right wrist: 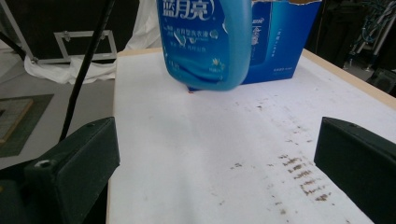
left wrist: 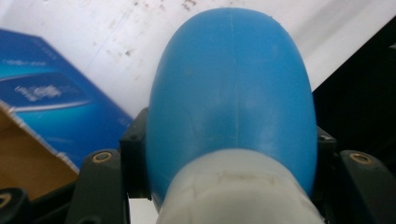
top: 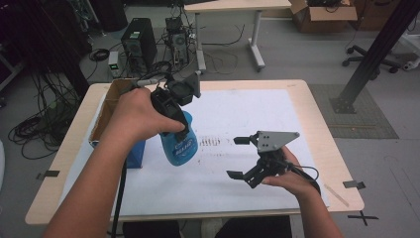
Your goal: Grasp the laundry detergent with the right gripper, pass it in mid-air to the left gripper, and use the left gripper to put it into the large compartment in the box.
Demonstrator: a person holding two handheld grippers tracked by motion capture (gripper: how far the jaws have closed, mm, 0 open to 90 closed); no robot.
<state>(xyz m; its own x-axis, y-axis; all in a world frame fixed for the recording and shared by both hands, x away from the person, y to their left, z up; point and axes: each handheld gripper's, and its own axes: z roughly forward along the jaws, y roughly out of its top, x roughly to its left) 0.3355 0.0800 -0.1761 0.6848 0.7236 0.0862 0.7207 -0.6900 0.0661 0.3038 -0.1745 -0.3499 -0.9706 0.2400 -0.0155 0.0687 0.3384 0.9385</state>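
A blue detergent bottle (top: 179,145) with a white label hangs over the white sheet (top: 237,114), clear of it, beside a blue carton (top: 132,154). My left gripper (top: 174,106) is shut on the bottle's upper part, just below the pale cap. In the left gripper view the bottle's rounded blue body (left wrist: 233,93) bulges between the two black jaws, cap (left wrist: 238,191) nearest the camera. In the right gripper view the bottle (right wrist: 205,42) floats above the sheet in front of the carton (right wrist: 280,42). My right gripper (top: 238,157) stands open to the right, nothing between its jaws.
The open-topped carton (left wrist: 42,98) stands at the table's left edge. Brown smudges (right wrist: 299,172) mark the sheet's middle. A black cable (right wrist: 86,70) trails from the left gripper. Tape bits (top: 353,184) lie on the wooden table (top: 317,109) at the right. Computers and cables sit on the floor behind.
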